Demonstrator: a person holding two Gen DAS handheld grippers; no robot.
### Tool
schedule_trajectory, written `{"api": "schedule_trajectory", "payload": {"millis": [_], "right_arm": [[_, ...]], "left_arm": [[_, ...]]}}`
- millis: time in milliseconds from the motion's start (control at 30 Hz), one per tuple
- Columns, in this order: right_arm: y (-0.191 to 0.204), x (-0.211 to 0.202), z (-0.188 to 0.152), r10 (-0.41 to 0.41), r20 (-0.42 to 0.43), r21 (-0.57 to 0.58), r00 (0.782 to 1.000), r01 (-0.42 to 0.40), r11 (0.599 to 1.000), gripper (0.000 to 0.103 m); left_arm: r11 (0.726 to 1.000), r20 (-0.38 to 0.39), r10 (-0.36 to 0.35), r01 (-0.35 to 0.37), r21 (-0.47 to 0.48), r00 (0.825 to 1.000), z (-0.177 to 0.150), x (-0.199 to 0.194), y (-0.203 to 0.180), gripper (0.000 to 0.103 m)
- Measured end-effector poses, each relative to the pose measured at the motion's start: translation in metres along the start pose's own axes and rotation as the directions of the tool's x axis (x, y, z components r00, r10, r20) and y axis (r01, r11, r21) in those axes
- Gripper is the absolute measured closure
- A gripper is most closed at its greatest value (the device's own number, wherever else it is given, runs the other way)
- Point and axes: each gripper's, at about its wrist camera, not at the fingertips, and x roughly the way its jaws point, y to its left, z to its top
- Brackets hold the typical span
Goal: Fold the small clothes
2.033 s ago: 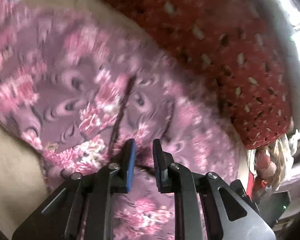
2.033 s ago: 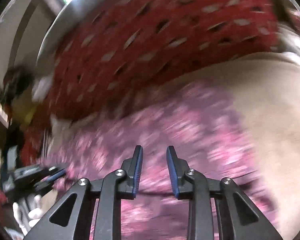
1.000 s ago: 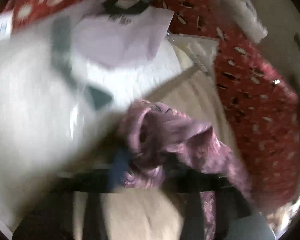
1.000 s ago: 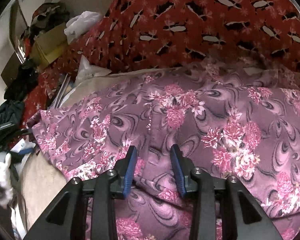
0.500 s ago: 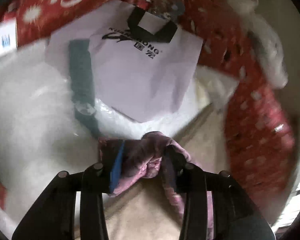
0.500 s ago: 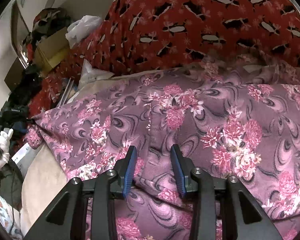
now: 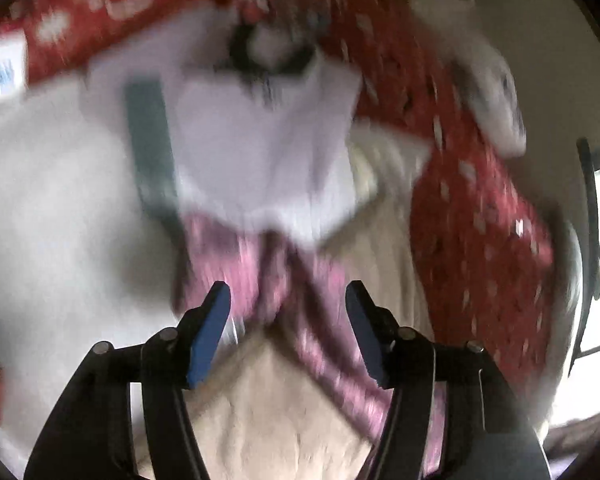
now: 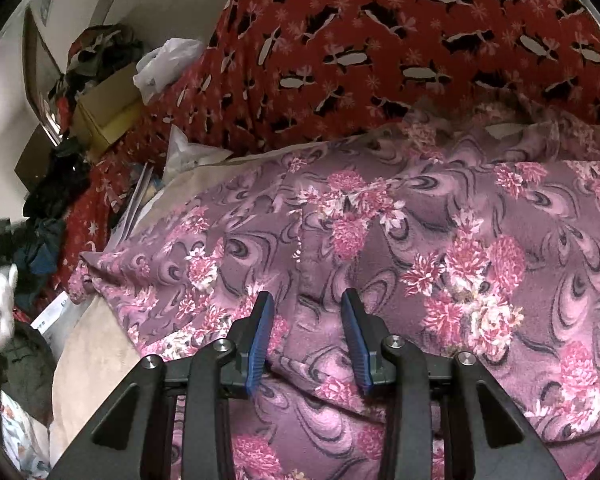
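My right claw sits low over the floral purple garment, its blue pads parted a moderate way with a raised fold of the cloth lying between them; I cannot tell whether the pads pinch it or merely straddle it. I judge it rests there to anchor the near edge while the far corner is laid out. The garment lies spread flat across the beige bed surface, its left corner stretched to a point near that surface's edge. In the blurred left wrist view, my left claw stands wide apart, holding nothing, with the garment's bunched corner just beyond the pads, apparently let go so the cloth lies taut. Past the garment, a white paper bag lies on pale bedding. Behind the garment a red penguin-print blanket rises, and to the garment's far left sits a cardboard box among piled clothes.
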Motion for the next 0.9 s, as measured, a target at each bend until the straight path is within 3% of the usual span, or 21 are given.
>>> {"api": "schedule_trajectory", "payload": {"millis": [100,167,367,467,667,733,833,867,900], "right_arm": [[0.0,0.0,0.0,-0.003,-0.001,-0.002,1.0,0.003,1.0,0.066],[0.0,0.0,0.0,-0.004,-0.001,-0.003,1.0,0.004,1.0,0.066],[0.0,-0.001,0.0,0.001,0.001,0.001,1.0,-0.001,1.0,0.066],[-0.001,-0.001,0.001,0.012,0.003,0.008,1.0,-0.012,1.0,0.066],[-0.004,-0.001,0.0,0.031,0.011,0.022,0.999,-0.032,0.999,0.066],[-0.004,-0.002,0.0,0.036,0.012,0.026,0.999,-0.036,0.999,0.066],[-0.005,-0.002,0.0,0.036,0.013,0.026,0.999,-0.036,0.999,0.066],[-0.005,-0.002,0.0,0.036,0.013,0.026,0.999,-0.037,0.999,0.066],[-0.005,-0.002,0.0,0.037,0.013,0.026,0.999,-0.038,0.999,0.066]], "left_arm": [[0.997,-0.096,-0.065,0.06,-0.058,0.993,-0.026,0.036,0.009,0.044],[0.994,-0.111,-0.069,0.059,-0.095,0.991,-0.033,0.054,0.01,0.045],[0.966,0.028,-0.088,0.092,-0.241,0.996,-0.004,0.058,0.007,0.047],[0.963,0.073,-0.1,0.115,-0.245,0.992,0.011,0.048,0.002,0.099],[0.984,0.083,0.015,0.0,-0.181,0.996,0.002,0.031,0.002,0.099],[0.967,0.125,0.015,0.018,-0.255,0.992,-0.005,0.021,0.024,0.099],[0.942,0.147,-0.043,0.089,-0.325,0.988,-0.019,0.017,0.043,0.098],[0.942,0.156,-0.054,0.102,-0.32,0.986,-0.024,0.016,0.043,0.093],[0.946,0.157,-0.066,0.112,-0.306,0.985,-0.028,0.016,0.041,0.075]]}}
